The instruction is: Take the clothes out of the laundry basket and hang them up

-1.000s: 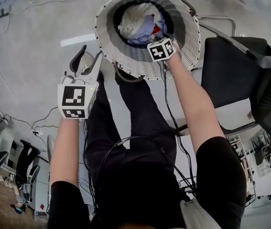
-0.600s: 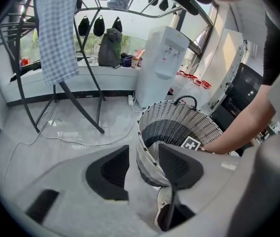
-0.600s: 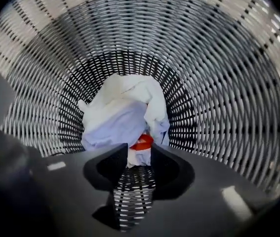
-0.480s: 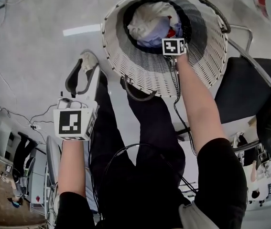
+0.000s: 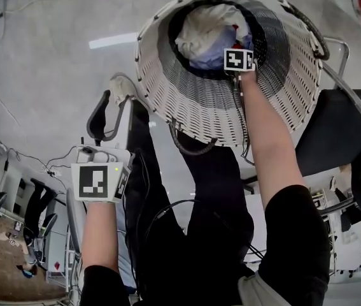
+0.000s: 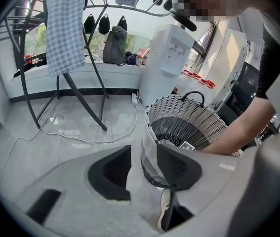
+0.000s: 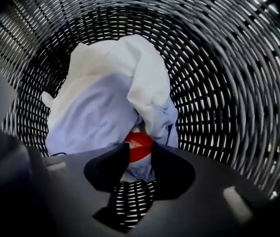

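Room: grey concrete floor (image 5: 40, 75).
Basket: white woven laundry basket (image 5: 193, 101), top centre, holds crumpled white and pale-blue clothes (image 5: 205, 34).
Right gripper (image 7: 140, 154): now deeper inside, jaws apart above cloth.
Left gripper (image 6: 143, 157): lower left, jaws just narrowing, empty.
Meaning: grab likely next.

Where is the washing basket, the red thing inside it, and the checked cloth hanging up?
laundry basket (image 5: 193, 107), head view, on its white woven wall.
red cloth (image 7: 139, 144), right gripper view, on the middle of its visible patch.
checked cloth (image 6: 65, 28), left gripper view, on its hanging middle.
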`<state>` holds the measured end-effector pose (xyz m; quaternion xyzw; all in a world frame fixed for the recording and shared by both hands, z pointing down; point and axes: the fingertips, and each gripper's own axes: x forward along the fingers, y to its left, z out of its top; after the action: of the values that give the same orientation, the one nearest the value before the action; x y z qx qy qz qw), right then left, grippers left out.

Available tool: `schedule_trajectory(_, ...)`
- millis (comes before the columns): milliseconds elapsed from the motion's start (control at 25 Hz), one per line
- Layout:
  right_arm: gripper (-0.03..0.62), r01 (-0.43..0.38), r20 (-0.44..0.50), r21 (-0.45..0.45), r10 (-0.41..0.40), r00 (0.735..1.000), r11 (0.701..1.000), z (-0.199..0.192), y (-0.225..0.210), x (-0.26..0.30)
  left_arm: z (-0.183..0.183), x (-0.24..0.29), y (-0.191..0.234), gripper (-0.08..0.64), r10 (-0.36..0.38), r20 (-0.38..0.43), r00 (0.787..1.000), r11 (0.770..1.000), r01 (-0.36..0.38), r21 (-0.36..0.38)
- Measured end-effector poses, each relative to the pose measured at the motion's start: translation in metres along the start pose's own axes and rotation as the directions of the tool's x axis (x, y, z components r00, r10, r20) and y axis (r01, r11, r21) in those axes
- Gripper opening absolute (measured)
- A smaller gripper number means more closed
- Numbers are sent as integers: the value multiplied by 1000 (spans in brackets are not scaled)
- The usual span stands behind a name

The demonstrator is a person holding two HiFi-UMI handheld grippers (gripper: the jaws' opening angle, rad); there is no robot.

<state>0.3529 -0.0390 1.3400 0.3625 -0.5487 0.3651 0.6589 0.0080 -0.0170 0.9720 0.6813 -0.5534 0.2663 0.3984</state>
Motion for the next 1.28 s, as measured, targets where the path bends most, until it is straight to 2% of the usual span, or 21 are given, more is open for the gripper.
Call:
schedule_trajectory(120, 25, 23, -32, -12, -24, 999, 1000, -3, -4, 3, 1, 3, -4, 172, -6, 3, 1000, 1000, 6, 16)
schedule_trajectory(320, 21, 0, -8, 15, 1, 1000, 1000, -2, -2, -11, 5, 1, -5, 173, 2, 20, 1000, 1000, -2, 17)
schedule_trajectory(520, 18, -57, 118, 80, 47, 992, 995, 8, -1, -50, 7, -3, -11, 173, -1, 39, 999, 1000, 1, -8)
schedule_trajectory(680, 18, -103, 229, 70, 85, 970, 992, 19, 4, -93, 12, -8, -21, 173, -20, 56, 998, 1000, 21, -16)
schedule_trajectory(1040, 18, -130, 357, -6, 123, 926, 992, 34, -1, -195, 49, -27, -37, 173, -83, 117, 990, 996, 85, -18)
schedule_trajectory(1280, 17, -172, 480, -28, 165, 861, 985, 39, 13, -291, 73, -60, -40, 173, -152, 131, 980, 987, 144, 66)
